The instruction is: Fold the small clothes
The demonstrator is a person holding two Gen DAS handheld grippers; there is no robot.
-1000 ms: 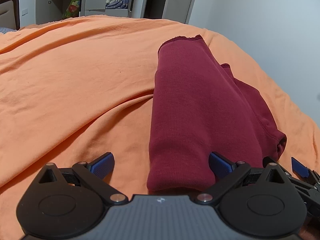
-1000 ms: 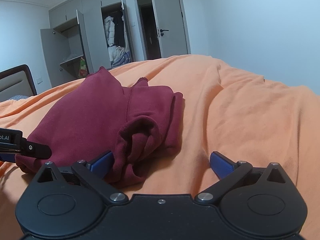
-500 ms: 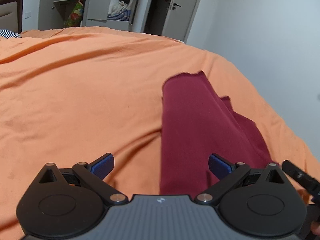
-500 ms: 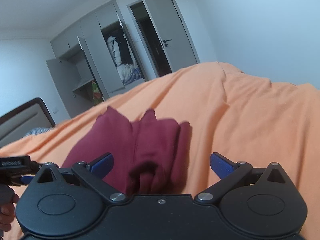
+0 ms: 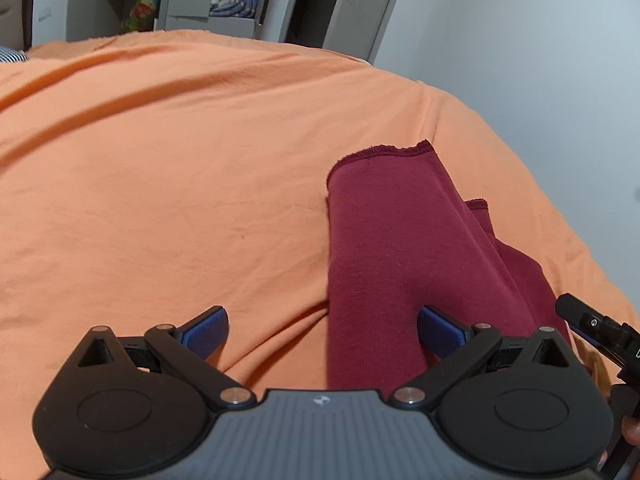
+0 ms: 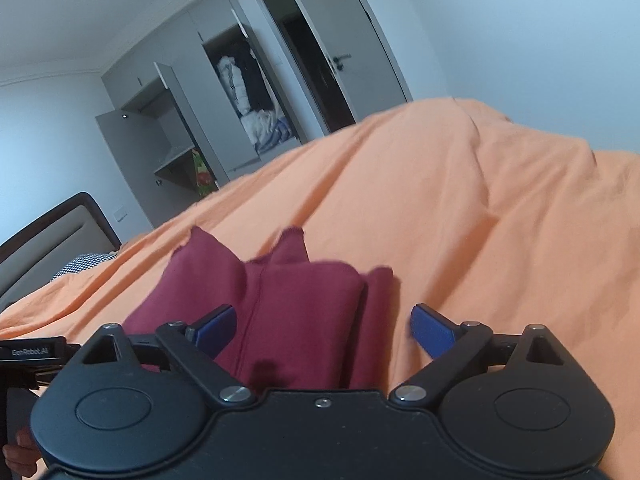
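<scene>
Maroon folded garment (image 5: 400, 264) lay on orange bedsheet (image 5: 160, 184), long axis running away fwd | left gripper (image 5: 322, 334) spread, empty, garment under its rt finger | right gripper (image 6: 322, 330) spread, empty, garment betw. fingers, nearer.

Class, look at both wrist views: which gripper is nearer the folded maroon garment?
Right, by a small margin. The right gripper has the maroon garment between its open fingers; the left gripper is offset to the garment's left, with only one finger over it.
</scene>
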